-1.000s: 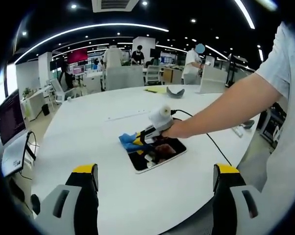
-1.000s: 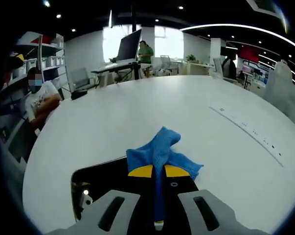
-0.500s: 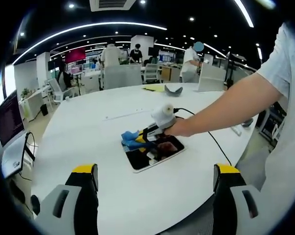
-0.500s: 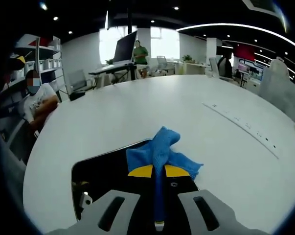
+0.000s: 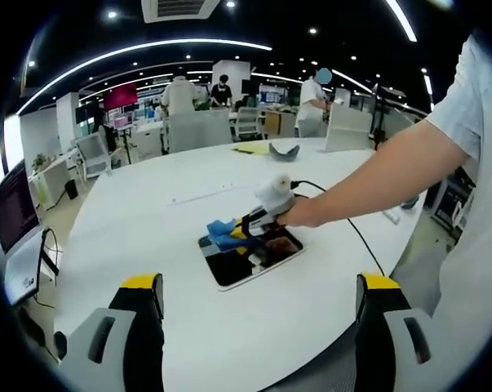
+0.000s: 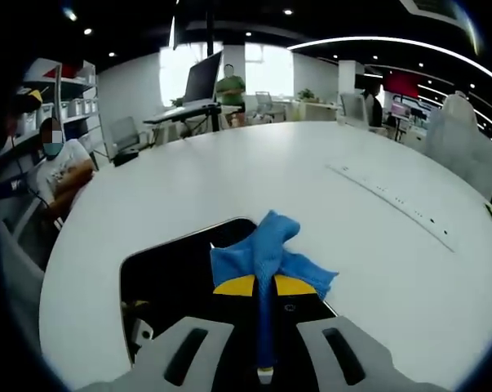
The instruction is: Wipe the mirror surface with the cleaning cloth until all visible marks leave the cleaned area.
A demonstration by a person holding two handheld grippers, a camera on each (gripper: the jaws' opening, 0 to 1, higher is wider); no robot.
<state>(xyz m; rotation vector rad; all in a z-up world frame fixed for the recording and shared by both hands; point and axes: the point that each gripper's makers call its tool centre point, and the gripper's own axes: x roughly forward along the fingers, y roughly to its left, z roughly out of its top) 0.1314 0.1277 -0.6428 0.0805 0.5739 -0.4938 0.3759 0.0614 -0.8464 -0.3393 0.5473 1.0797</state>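
On the round white surface (image 5: 180, 237), near its middle in the left gripper view, lies the mirror (image 5: 250, 259), a dark rectangular plate with rounded corners and a pale rim, flat, reflecting dim ceiling shapes. Over its far corner sits the blue cleaning cloth (image 5: 223, 233), bunched and pinched by the right claw (image 5: 244, 228), which reaches in from the right of that view at the end of a bare forearm (image 5: 368, 180) and a hand (image 5: 299, 214) wrapped round the handle. A black cable (image 5: 343, 220) trails from that tool across the surface toward the near edge.

Seen from the right gripper view, the right claw (image 6: 265, 286) shows yellow-tipped jaws pressed together on a fold of cleaning cloth (image 6: 270, 253), with the loose blue mass spreading forward and resting partly on the mirror (image 6: 168, 269), partly on the white surface (image 6: 327, 196) past the mirror's far edge. Dark glass extends to the left of the cloth and beneath the jaws.

Low in the left gripper view, the left claw (image 5: 260, 314) hovers with jaws spread wide, gripping nothing, well apart from the mirror.

Beyond, an open office with desks, chairs, a monitor (image 6: 203, 77), ceiling light strips, and several people.
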